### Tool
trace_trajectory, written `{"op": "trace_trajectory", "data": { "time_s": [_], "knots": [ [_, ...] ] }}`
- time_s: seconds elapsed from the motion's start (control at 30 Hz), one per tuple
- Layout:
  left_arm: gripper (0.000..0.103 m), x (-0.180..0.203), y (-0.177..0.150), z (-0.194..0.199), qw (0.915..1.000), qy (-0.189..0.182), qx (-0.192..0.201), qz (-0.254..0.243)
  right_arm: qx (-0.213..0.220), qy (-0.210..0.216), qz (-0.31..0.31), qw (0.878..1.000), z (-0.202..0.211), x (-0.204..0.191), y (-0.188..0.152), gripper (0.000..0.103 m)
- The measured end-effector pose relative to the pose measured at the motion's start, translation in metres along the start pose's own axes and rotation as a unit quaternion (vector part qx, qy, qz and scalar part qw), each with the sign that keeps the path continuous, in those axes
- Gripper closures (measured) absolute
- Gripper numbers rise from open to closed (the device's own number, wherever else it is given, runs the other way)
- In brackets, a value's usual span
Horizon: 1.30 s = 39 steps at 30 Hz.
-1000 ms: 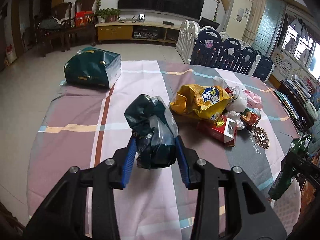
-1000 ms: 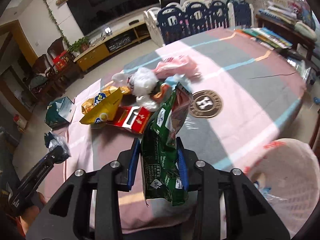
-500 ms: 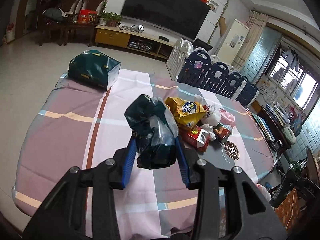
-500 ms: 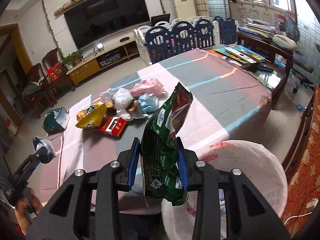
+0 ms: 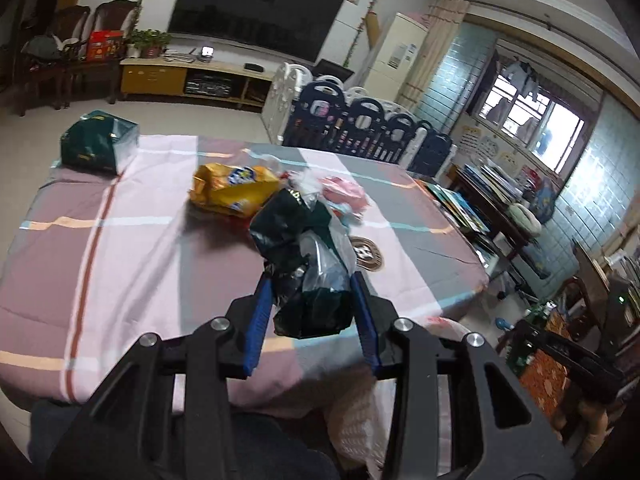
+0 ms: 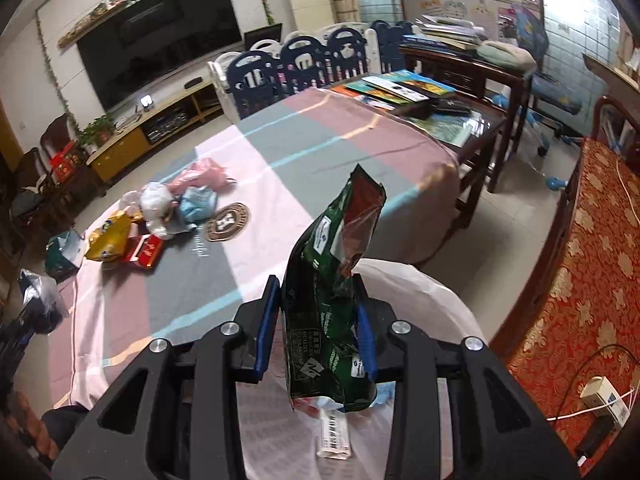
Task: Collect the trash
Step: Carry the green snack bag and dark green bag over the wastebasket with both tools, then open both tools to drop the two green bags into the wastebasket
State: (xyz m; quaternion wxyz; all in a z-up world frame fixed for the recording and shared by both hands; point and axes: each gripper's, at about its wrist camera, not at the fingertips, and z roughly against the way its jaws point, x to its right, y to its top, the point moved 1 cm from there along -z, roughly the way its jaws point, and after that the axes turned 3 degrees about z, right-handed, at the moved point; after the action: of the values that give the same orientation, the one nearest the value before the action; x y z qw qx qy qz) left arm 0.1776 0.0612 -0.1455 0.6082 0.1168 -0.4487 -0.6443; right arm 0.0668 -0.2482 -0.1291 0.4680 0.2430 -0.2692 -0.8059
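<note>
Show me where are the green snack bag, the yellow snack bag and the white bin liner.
green snack bag (image 6: 326, 320), right wrist view, its printed middle between the pads.
yellow snack bag (image 5: 232, 190), left wrist view, its front face.
white bin liner (image 6: 432, 292), right wrist view, its far rim.

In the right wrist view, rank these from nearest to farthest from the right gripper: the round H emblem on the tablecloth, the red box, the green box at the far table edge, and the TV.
From the right gripper:
1. H emblem, on the cloth, up and left.
2. Red box, farther left, beside the yellow bag.
3. Green box, at the table's far left edge.
4. TV, on the back wall.
</note>
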Motion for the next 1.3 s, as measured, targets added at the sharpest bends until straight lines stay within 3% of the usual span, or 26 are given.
{"op": "trace_trajectory", "data": {
  "time_s": [0.23, 0.37, 0.5, 0.57, 0.63, 0.8, 0.83, 0.87, 0.9, 0.93, 1.03, 1.17, 1.23, 1.3],
  "knots": [
    [0.063, 0.072, -0.056, -0.015, 0.9931, -0.031, -0.061, -0.095, -0.012, 0.005, -0.026, 1.000, -0.008, 0.039, -0.007, 0.067],
    [0.063, 0.092, -0.073, -0.030, 0.9876, -0.040, -0.100, -0.114, -0.049, 0.023, -0.007, 0.998, -0.026, 0.049, -0.019, 0.067],
    [0.063, 0.099, -0.074, -0.048, 0.9861, -0.060, -0.124, -0.092, -0.108, 0.045, 0.031, 0.993, -0.049, 0.051, -0.035, 0.066],
    [0.063, 0.103, -0.077, -0.061, 0.9837, -0.068, -0.143, -0.085, -0.116, 0.045, 0.045, 0.991, -0.052, 0.051, -0.041, 0.054],
    [0.063, 0.109, -0.081, -0.075, 0.9799, -0.082, -0.163, -0.080, -0.115, 0.046, 0.033, 0.992, -0.052, 0.061, -0.046, 0.033],
    [0.062, 0.137, -0.101, -0.107, 0.9645, -0.119, -0.216, -0.094, -0.092, 0.058, -0.044, 0.993, -0.042, 0.104, -0.034, 0.032],
    [0.055, 0.144, -0.106, -0.112, 0.9608, -0.121, -0.227, -0.104, -0.085, 0.059, -0.058, 0.993, -0.039, 0.110, -0.030, 0.032],
    [0.048, 0.150, -0.112, -0.116, 0.9572, -0.118, -0.237, -0.117, -0.078, 0.062, -0.072, 0.992, -0.037, 0.118, -0.028, 0.031],
    [0.029, 0.155, -0.117, -0.120, 0.9542, -0.111, -0.246, -0.130, -0.072, 0.065, -0.087, 0.992, -0.034, 0.126, -0.025, 0.030],
    [0.017, 0.157, -0.120, -0.121, 0.9536, -0.104, -0.247, -0.137, -0.067, 0.065, -0.095, 0.991, -0.033, 0.131, -0.023, 0.029],
    [0.016, 0.149, -0.117, -0.123, 0.9585, -0.081, -0.236, -0.138, -0.061, 0.065, -0.104, 0.991, -0.033, 0.137, -0.018, 0.028],
    [0.015, 0.109, -0.080, -0.121, 0.9767, -0.012, -0.187, -0.104, -0.066, 0.074, -0.101, 0.990, -0.043, 0.130, -0.014, 0.028],
    [0.015, 0.074, -0.042, -0.122, 0.9860, 0.049, -0.138, -0.080, -0.072, 0.079, -0.088, 0.990, -0.047, 0.121, -0.011, 0.028],
    [0.015, 0.043, -0.004, -0.122, 0.9856, 0.113, -0.098, -0.079, -0.076, 0.083, -0.074, 0.991, -0.053, 0.110, -0.008, 0.028]
  ]
}}
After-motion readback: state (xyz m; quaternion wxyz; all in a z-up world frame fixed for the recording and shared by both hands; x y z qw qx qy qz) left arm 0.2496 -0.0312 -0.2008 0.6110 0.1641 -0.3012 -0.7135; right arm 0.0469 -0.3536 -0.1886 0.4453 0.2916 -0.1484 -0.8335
